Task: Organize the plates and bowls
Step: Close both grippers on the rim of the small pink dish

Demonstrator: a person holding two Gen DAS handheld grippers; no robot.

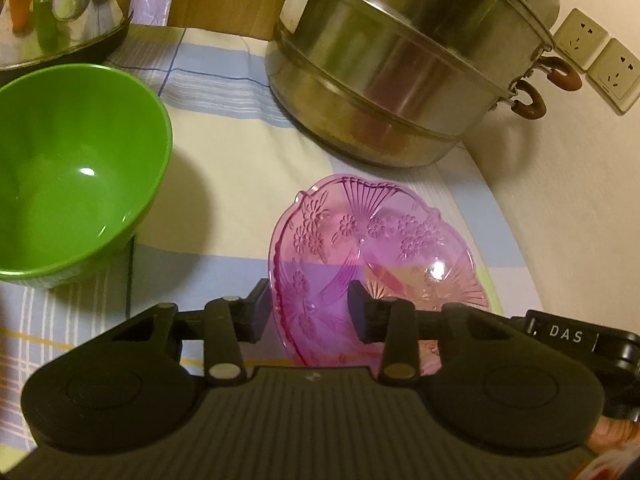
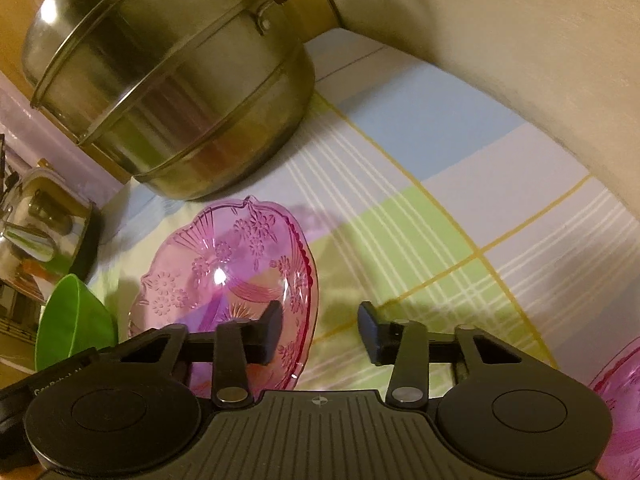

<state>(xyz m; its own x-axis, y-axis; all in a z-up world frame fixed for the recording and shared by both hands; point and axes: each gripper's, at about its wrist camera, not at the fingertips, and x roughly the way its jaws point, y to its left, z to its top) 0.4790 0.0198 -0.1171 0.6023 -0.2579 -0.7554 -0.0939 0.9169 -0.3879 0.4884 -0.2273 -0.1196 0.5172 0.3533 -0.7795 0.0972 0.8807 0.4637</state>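
Two grippers bracket a pink glass plate (image 1: 376, 248) on a checked cloth (image 1: 224, 136), between a green bowl (image 1: 76, 168) to its left and a steel steamer pot (image 1: 400, 64) behind it, near the wall. The left gripper (image 1: 308, 312) straddles the plate's left rim: one finger (image 1: 256, 312) sits outside the edge and the other shows through the glass over the dish's well, with a visible gap either side of the rim, so the jaws stand apart and grip nothing yet. The right gripper (image 2: 318, 332) mirrors it at the opposite rim, one finger (image 2: 272, 332) over the glass and the other out over bare cloth; its jaws also stand apart, not pressing. To do this step well, each pair should probably close squarely on the scalloped rim at the same time, deep enough that the slick moulded glass cannot slide out, and the lift should likely stay level so the plate does not pivot between the two holds. Both tools point steeply down at the cloth from the near side, tilted in toward each other. A second pink dish (image 2: 616, 400) peeks in at the right wrist view's lower right edge.
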